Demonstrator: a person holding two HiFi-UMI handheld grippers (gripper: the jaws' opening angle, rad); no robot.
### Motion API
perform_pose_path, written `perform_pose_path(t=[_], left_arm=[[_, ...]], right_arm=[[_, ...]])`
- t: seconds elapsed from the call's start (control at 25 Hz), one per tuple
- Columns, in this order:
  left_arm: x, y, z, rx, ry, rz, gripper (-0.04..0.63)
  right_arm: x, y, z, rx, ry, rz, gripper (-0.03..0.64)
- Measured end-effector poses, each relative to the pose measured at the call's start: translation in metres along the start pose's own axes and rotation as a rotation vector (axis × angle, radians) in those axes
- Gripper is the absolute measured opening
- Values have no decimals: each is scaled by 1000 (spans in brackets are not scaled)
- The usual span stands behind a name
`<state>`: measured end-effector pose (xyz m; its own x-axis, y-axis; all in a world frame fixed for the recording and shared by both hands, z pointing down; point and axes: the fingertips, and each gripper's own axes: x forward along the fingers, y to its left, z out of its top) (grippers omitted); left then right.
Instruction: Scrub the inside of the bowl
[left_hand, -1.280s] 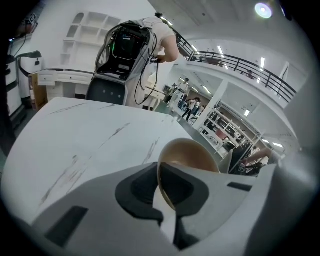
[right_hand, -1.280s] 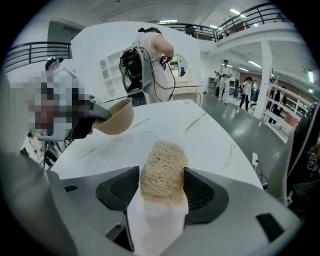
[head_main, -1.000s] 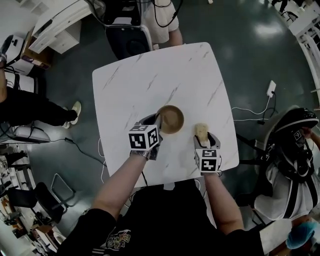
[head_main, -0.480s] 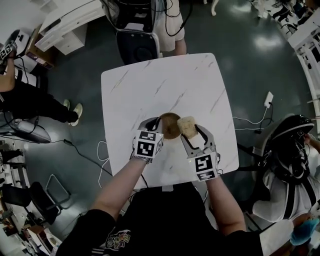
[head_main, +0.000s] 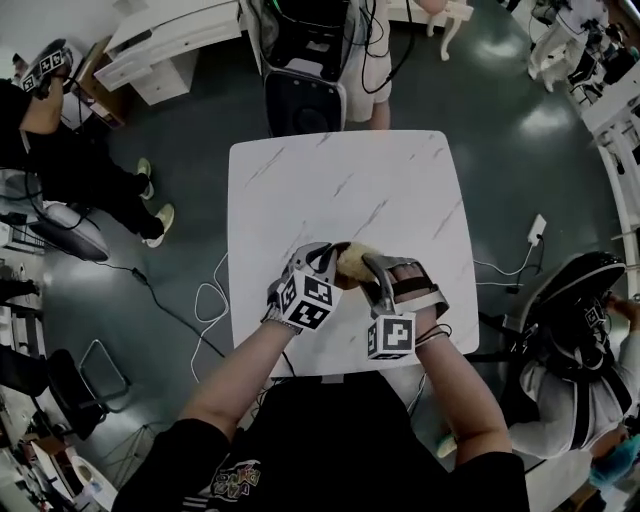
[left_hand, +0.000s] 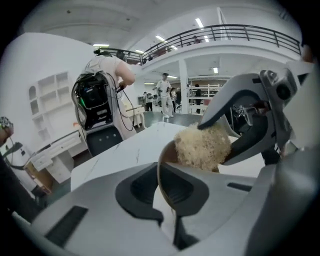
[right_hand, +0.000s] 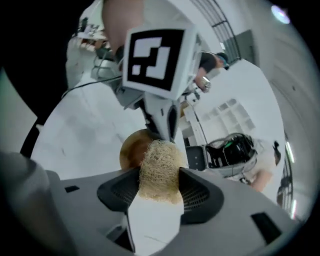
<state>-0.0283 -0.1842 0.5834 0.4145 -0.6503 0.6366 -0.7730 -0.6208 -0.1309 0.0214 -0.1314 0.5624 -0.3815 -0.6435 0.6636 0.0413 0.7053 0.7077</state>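
The left gripper (left_hand: 164, 192) and right gripper (right_hand: 159, 187) are grey with dark ribbed pads (right_hand: 200, 192). Each carries a white cube (head_main: 312, 300) with black square markers. The shirt (head_main: 340, 430) is black and short-sleeved.

Left gripper (head_main: 325, 258) fingers pinch bowl (left_hand: 167, 154) rim; right gripper (head_main: 370, 266) fingers clamp scrubber (right_hand: 159, 170); forearms converge.

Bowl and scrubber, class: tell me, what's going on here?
A person at a white table has a gripper in each hand. The left gripper is shut on the rim of a brown bowl, which is tipped sideways. The right gripper is shut on a fibrous scrubber, pushed into the bowl's mouth; scrubbing looks under way.
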Motion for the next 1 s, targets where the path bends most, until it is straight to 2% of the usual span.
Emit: perform_pose_path(t=[0.08, 0.2, 0.28, 0.4, 0.52, 0.68, 0.84, 1.0], left_arm=[[-6, 1, 4, 69, -4, 7, 18], [-16, -1, 10, 199, -17, 30, 18], [-21, -4, 19, 285, -38, 53, 18], [-26, -3, 30, 332, -75, 73, 20], [-32, 3, 37, 305, -115, 88, 20], [-43, 14, 41, 209, -172, 107, 20], [-49, 24, 47, 116, -222, 127, 21], [-52, 28, 48, 39, -245, 147, 21]], right_arm=[[2, 3, 2, -127, 18, 29, 253], [4, 4, 14, -213, 10, 39, 252], [8, 5, 17, -237, 31, 48, 252], [13, -3, 17, -207, 77, 32, 251], [15, -4, 15, -107, 110, 36, 250], [12, 0, 17, 60, 147, 68, 250], [8, 5, 27, 422, 112, 137, 250], [4, 1, 42, 728, 43, 159, 250]])
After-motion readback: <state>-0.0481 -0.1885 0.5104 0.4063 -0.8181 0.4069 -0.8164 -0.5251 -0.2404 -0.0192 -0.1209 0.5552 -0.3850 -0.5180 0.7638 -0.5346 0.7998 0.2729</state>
